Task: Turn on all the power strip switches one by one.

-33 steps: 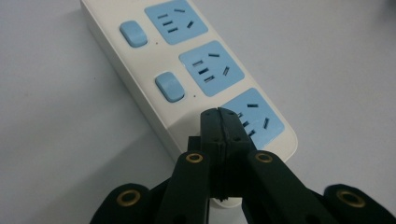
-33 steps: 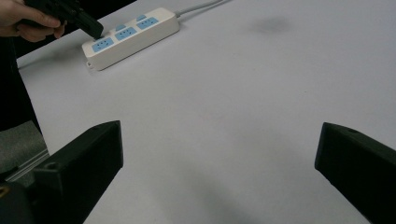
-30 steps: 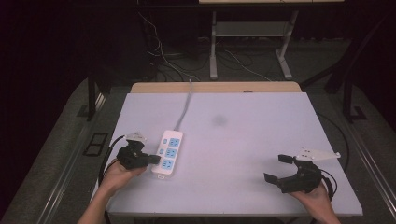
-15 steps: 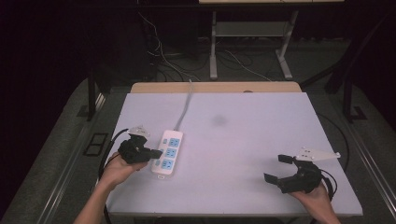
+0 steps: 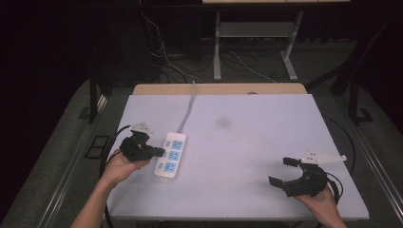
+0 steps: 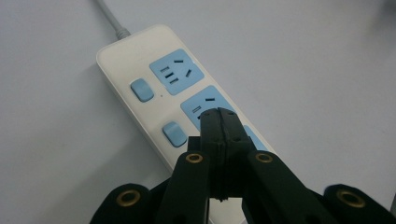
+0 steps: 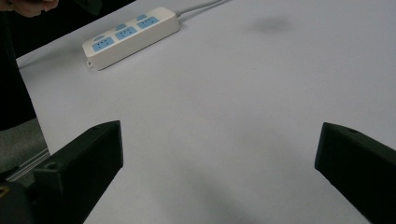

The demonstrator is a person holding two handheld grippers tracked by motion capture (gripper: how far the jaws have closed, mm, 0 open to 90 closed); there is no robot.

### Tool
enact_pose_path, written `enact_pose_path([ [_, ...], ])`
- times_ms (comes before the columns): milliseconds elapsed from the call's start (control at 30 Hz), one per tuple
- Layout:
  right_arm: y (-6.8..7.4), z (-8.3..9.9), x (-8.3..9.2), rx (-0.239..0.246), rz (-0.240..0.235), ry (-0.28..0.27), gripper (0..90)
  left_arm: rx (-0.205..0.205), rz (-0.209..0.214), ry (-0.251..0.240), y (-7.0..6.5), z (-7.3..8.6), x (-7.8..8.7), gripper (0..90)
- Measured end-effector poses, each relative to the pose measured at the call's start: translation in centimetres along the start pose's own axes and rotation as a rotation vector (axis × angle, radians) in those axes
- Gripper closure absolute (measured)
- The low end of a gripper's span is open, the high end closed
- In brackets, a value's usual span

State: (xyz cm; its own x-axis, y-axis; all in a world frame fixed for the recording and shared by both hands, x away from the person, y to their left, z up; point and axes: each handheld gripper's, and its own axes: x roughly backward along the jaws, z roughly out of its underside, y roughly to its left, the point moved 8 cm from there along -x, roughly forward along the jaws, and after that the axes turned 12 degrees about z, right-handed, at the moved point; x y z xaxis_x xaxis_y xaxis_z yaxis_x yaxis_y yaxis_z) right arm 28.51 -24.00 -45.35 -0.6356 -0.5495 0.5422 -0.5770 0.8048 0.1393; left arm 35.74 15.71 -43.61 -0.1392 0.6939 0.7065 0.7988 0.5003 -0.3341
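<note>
A white power strip (image 5: 171, 156) with blue sockets and blue switches lies at the left of the table, its grey cord (image 5: 188, 108) running to the far edge. My left gripper (image 5: 161, 152) is shut with nothing between its jaws, its tips at the strip's left side. In the left gripper view the closed tips (image 6: 219, 116) hover over the middle socket of the strip (image 6: 154, 70). My right gripper (image 5: 281, 171) rests open near the front right of the table. Its jaws (image 7: 219, 154) stand wide apart and empty, with the strip (image 7: 130, 32) far off.
A pale sheet covers the table (image 5: 247, 142) and bears a faint dark smudge (image 5: 222, 122) near its middle. Beyond the far edge, on the dark floor, stand a metal frame (image 5: 256, 42) and loose cables (image 5: 166, 52).
My left gripper has risen a little and shifted toward the far side beside the strip, still shut. The right gripper has stayed where it was.
</note>
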Motion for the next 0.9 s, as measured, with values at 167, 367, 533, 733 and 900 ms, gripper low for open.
enact_pose_path([
  [167,0.0,0.0,0.0,-0.003,-0.001,0.005,0.9,-0.013,-0.008,0.021,0.2,-0.5,0.2,89.1],
  [367,0.0,0.0,0.1,-0.003,0.002,0.004,0.8,-0.013,-0.006,0.020,0.7,-1.0,0.1,89.1],
  [533,-0.1,0.1,0.1,-0.006,0.004,0.002,0.9,-0.010,-0.011,0.038,1.4,-0.9,-0.2,89.1],
  [733,-0.1,0.1,0.0,-0.004,0.003,0.007,0.9,-0.009,-0.013,0.048,1.9,-0.7,-0.7,89.1],
  [900,-0.1,0.1,0.0,-0.006,0.002,0.006,0.9,-0.005,-0.008,0.061,2.2,-0.5,-1.4,89.1],
])
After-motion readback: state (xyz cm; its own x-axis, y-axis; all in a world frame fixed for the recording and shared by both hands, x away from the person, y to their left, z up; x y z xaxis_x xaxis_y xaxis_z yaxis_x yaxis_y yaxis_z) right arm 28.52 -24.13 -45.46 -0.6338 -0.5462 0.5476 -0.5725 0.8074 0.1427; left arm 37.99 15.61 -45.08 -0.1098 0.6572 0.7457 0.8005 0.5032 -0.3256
